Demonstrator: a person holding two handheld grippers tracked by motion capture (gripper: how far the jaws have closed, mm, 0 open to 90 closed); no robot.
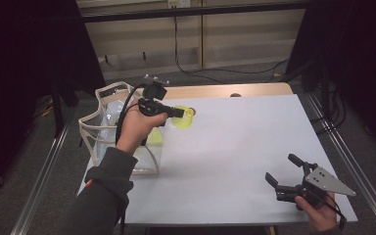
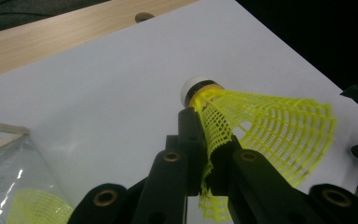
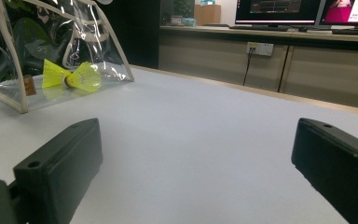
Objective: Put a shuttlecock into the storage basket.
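My left tool [image 2: 204, 154] pinches the yellow shuttlecock [image 2: 265, 126] by its skirt, right tool [image 1: 285, 177] wide and empty; I'd go gently into the clear bag [image 1: 108, 128] so the mesh isn't crushed.

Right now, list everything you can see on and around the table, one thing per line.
shuttlecock: one, yellow with white cork, clamped by its skirt in the left gripper.
shuttlecocks in the bag: at least two, yellow.
bag: one, clear with cream trim, table's left edge.
table: one, white top, wooden far edge.
monitors: two, lit, on the far counter.
left gripper: black, shut on the shuttlecock.
right gripper: black, open, near right corner.
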